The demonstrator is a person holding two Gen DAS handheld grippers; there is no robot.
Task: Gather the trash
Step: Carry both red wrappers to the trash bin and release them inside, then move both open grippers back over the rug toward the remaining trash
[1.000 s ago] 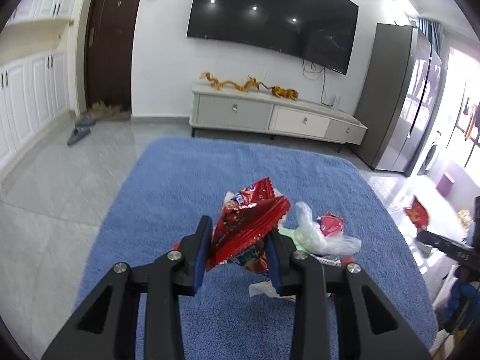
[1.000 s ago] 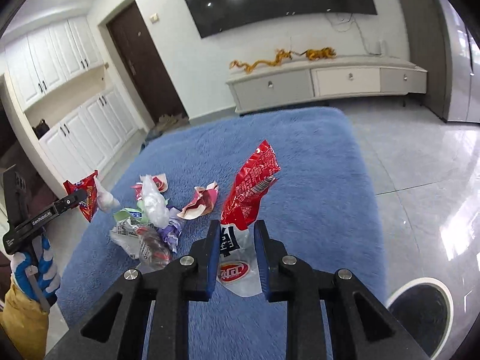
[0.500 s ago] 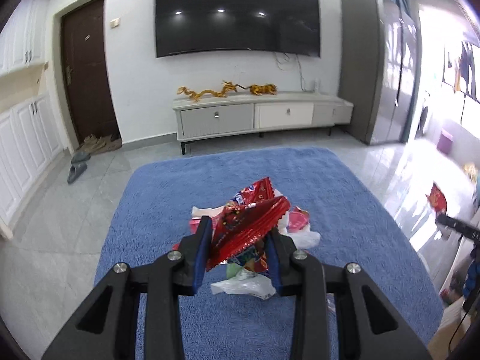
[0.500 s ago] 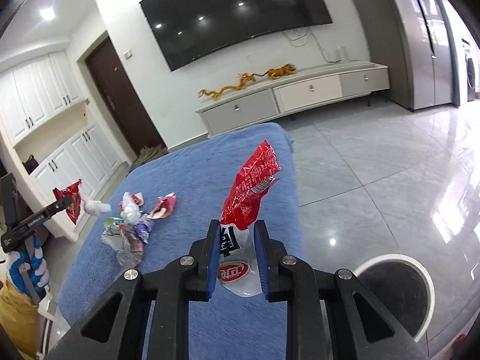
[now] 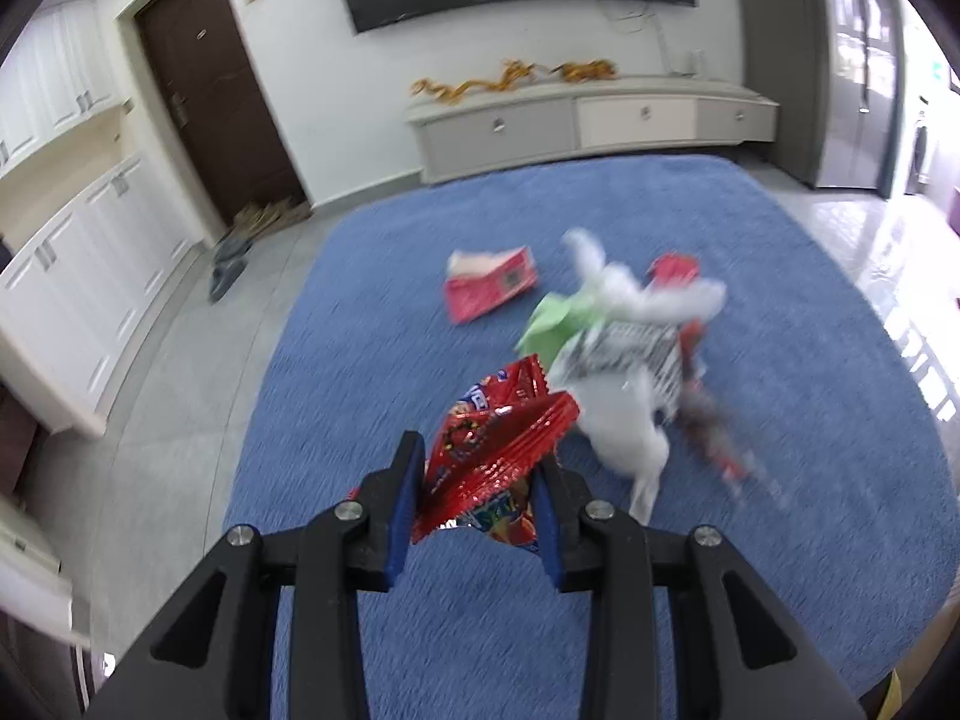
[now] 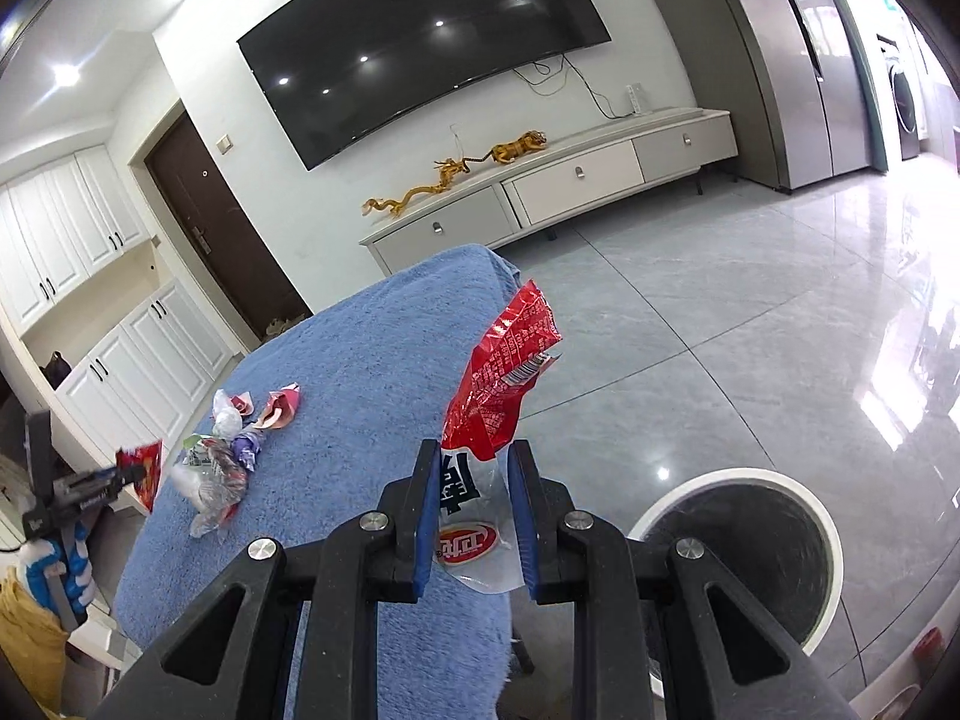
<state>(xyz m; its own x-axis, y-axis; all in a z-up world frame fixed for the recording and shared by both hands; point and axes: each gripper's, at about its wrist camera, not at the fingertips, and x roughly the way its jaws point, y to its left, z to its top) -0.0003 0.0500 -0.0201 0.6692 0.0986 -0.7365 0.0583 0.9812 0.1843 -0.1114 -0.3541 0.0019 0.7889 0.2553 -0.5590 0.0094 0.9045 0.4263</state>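
My left gripper (image 5: 477, 456) is shut on a red snack wrapper (image 5: 498, 432) and holds it above the blue cloth (image 5: 360, 324). A pile of trash (image 5: 624, 330) lies on the cloth just ahead and to the right, blurred. My right gripper (image 6: 471, 468) is shut on a red and clear snack bag (image 6: 501, 384), held over the cloth's right edge (image 6: 390, 348). A white-rimmed round bin (image 6: 744, 546) stands on the floor to the lower right of it. The left gripper with its wrapper also shows in the right wrist view (image 6: 129, 471), beside the trash pile (image 6: 225, 450).
A red and white wrapper (image 5: 489, 285) lies apart on the cloth. A TV cabinet (image 6: 540, 192) stands against the far wall under a large TV (image 6: 420, 42). White cupboards (image 5: 78, 252) line the left side. Grey tiled floor (image 6: 750, 312) spreads to the right.
My left gripper has swung left and closer over the cloth with its wrapper. My right gripper has moved right past the cloth's edge, and the bin now shows larger and nearer.
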